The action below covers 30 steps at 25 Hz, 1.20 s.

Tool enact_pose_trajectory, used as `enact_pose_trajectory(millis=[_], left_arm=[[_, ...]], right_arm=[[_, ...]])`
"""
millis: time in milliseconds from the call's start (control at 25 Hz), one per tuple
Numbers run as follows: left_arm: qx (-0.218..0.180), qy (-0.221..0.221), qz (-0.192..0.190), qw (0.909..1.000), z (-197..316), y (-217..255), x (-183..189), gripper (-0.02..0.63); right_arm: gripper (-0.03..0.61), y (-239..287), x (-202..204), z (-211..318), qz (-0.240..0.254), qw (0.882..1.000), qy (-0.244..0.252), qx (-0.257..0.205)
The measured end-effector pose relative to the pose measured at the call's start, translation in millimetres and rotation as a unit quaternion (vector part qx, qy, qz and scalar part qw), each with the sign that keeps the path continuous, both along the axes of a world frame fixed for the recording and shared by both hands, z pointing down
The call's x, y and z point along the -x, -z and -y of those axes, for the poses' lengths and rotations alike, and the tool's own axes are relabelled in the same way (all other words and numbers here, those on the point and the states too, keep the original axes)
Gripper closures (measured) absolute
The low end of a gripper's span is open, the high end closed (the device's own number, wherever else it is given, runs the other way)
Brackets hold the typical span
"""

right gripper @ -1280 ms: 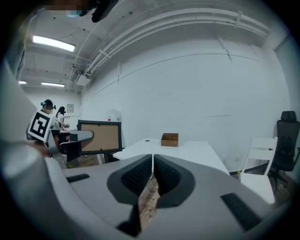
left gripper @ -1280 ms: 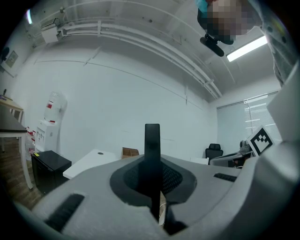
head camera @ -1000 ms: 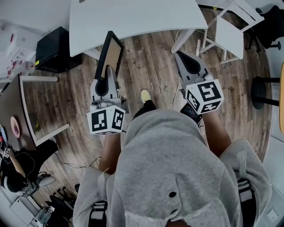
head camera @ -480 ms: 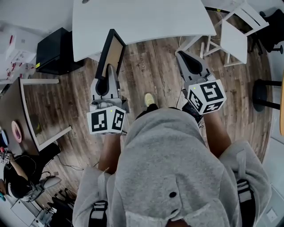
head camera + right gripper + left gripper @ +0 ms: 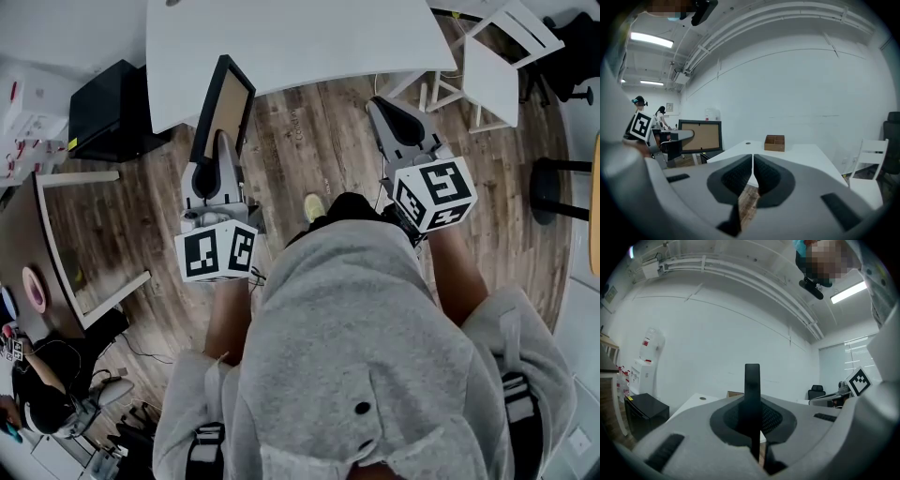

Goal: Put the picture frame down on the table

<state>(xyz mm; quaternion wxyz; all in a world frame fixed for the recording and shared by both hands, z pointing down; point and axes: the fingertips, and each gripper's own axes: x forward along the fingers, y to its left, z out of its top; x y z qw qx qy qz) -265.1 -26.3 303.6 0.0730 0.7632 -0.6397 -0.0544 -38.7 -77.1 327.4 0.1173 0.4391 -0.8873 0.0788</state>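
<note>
Nearest the head camera is the person's grey hooded top (image 5: 356,356), with both forearms reaching forward over the wooden floor (image 5: 319,155).

The left hand-held gripper (image 5: 217,141), its marker cube (image 5: 216,251) closest to the body, has its jaws clamped on the thin black edge of the picture frame (image 5: 223,105). In the left gripper view the jaws (image 5: 752,416) press on either side of that edge, which rises straight up between them as a dark bar (image 5: 752,380). The frame stands upright in the air, not resting on anything, its brown panel turned toward the person's right. In the head view its far end overlaps the near edge of the table (image 5: 291,37).

The right hand-held gripper (image 5: 382,105), with its own marker cube (image 5: 433,194), is held level beside the left one and well apart from the frame. Its jaws (image 5: 753,171) are brought together with only a narrow slit between the pads, and nothing is held in them. From this view the frame (image 5: 700,136) appears off to the left, short of the table (image 5: 801,157).

Farther out, the white table carries a small open brown box (image 5: 774,143) toward its far side. A black cabinet (image 5: 108,108) sits on the floor left of the table, and a white chair (image 5: 492,66) stands to its right.
</note>
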Motion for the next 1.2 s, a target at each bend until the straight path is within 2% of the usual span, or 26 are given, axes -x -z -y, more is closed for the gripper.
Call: enact_pose_trajectory(millis=[360,640,1000,1200], left_arm=[[-0.006,-0.001,-0.007,1.0,-1,0,1,0.588],[-0.013,0.001,-0.012,0.9998,4,-2,0,0.588],[-0.01,0.0,-0.007,0.9999,24,-10,-5,0.588],[-0.001,-0.006,-0.003,1.0,51,-15,-6,0.588]], right_arm=[[0.549,4,-4,0,-0.011,1.0,-0.005,-0.006],[0.549,1,3,6,-0.021,1.0,0.011,-0.012],[0.549,-4,2,31,-0.021,0.999,0.019,-0.017],[0.549,-5,-1,58,-0.02,1.0,0.012,-0.015]])
